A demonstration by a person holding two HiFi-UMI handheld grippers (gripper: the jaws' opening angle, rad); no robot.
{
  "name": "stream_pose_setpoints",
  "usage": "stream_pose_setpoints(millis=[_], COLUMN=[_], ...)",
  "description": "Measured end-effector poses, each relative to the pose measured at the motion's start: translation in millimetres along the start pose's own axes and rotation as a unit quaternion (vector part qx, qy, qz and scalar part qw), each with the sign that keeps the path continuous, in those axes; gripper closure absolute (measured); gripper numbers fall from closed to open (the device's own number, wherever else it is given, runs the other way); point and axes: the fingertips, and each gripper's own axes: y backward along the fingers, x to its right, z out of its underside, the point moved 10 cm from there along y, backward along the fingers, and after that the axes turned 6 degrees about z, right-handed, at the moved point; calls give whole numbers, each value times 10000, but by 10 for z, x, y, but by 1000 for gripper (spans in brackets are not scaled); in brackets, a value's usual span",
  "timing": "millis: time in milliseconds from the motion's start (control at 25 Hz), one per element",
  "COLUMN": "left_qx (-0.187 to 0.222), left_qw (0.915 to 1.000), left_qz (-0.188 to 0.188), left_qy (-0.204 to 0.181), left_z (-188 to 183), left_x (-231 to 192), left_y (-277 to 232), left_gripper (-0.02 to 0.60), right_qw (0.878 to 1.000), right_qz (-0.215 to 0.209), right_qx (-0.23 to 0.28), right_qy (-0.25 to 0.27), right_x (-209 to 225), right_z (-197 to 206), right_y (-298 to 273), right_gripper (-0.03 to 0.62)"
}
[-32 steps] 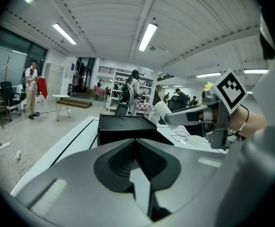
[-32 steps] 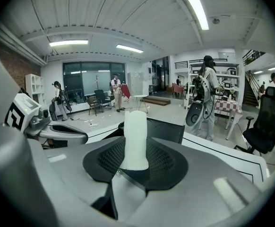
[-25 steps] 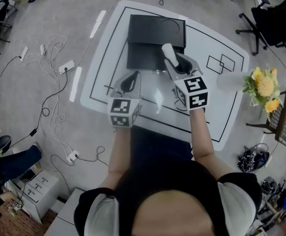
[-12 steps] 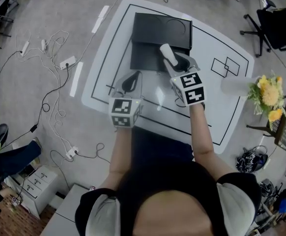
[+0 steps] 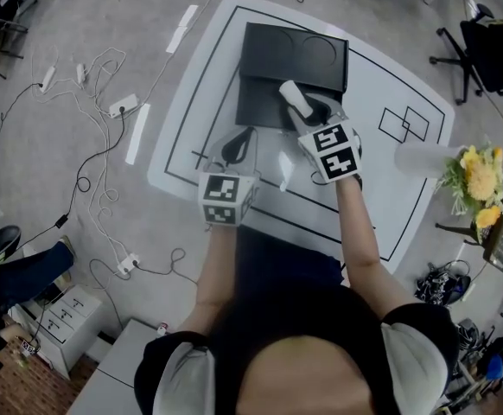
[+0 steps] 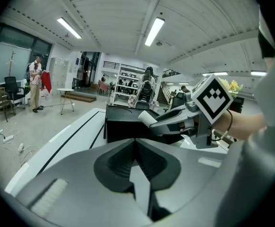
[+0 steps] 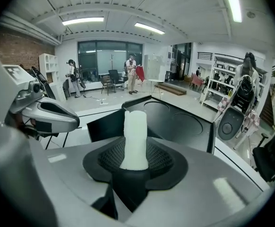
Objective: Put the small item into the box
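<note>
the white table (image 5: 368, 188) carries a black box (image 5: 264, 102) close to its far edge, about midway along that edge, inside the black lines drawn on the top. the box's flat panel with two ring outlines (image 5: 299, 54) lies on the far side, and the darker near part faces the person

the right gripper (image 5: 299, 108) reaches from the table's near edge toward the box, its marker cube uppermost in the head view. its jaws stand partly apart and are clamped on the small item (image 5: 289, 93), a white, rounded cylinder. in the right gripper view the small item (image 7: 135, 138) stands upright between the ribbed black pads, which press on its lower end, with most of its length sticking out past the gripper (image 7: 135, 163). beyond it lies the box (image 7: 177, 122). in the head view the item hangs over the box's near right corner; whether it touches the box cannot be told

the left gripper (image 5: 238, 147) sits near the table's near left corner, well short of the box and beside the right one. in the left gripper view its jaws (image 6: 137, 162) are brought together with nothing between them. that view also shows the right gripper (image 6: 175, 122) from the side, with the white item (image 6: 146, 118) poking out toward the box (image 6: 121, 126)

off the table's right edge stand yellow flowers (image 5: 478, 169), and cables (image 5: 96, 119) trail over the grey floor on the left
</note>
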Motion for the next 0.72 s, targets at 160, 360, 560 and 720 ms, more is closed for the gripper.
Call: stream_pose_setpoints(millis=[160,360,560,720], left_qx=[-17,-1,23,-16], left_qw=[10000,9999,9999,9999], left_qz=[43,102,127,139], left_qy=[23,66,42,16], left_z=[4,-5,-29,-25], left_x=[-7,-25,-73,-105], left_y=[-45,-91,-110,-131], left_gripper=[572,572,572,572], right_qw=[9994,9964,9904,9879], right_qz=[-200,-354,-523,-648], right_qx=[-251,-598,-960,-1099], right_qy=[134,489,845,879], right_x=[8,-19,-89,-68], right_z=[14,9,3,-37], right_y=[-114,-232,-343,-412], right_gripper=[457,457,457,457])
